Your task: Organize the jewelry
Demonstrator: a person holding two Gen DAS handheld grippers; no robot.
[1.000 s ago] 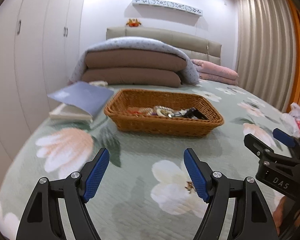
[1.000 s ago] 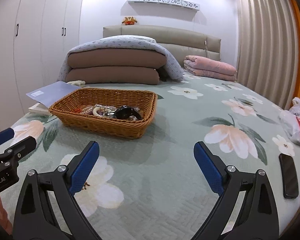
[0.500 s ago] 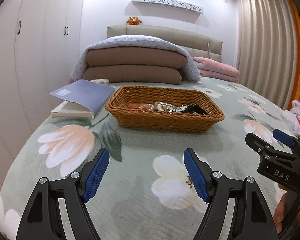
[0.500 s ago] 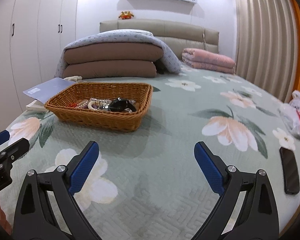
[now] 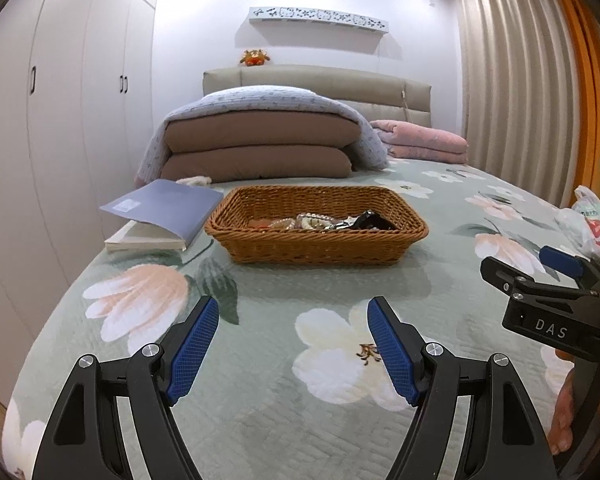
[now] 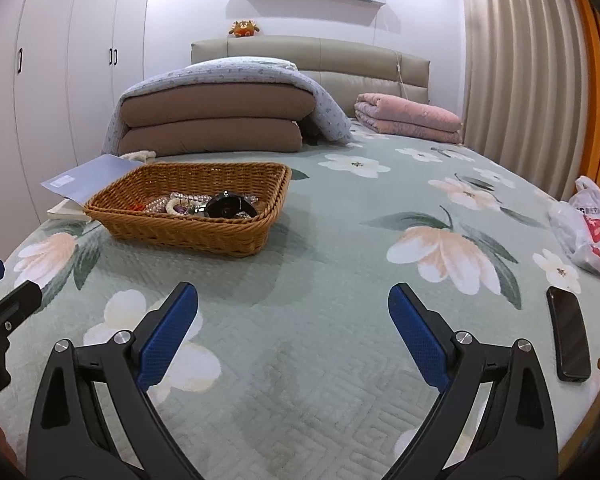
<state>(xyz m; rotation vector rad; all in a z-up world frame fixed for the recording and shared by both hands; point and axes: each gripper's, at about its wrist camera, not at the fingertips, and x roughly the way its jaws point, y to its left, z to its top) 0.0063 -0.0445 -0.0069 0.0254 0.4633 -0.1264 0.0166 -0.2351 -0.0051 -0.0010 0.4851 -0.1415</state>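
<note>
Wicker basket (image 5: 316, 240) looks nearer than before; both hand-held grippers (image 5: 292, 344) (image 6: 292, 328) gape, empty.

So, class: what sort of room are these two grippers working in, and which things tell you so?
Most likely a home bedroom. A bed with a flowered cover fills the view, folded quilts are stacked against a padded headboard, and a tall white wardrobe lines the wall beside it.

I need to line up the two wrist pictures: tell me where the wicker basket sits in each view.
Left wrist view: wicker basket at centre, straight beyond the open left gripper.
Right wrist view: wicker basket left of centre, beyond the open right gripper.
Shared landmark: the folded brown bedding behind it.
</note>
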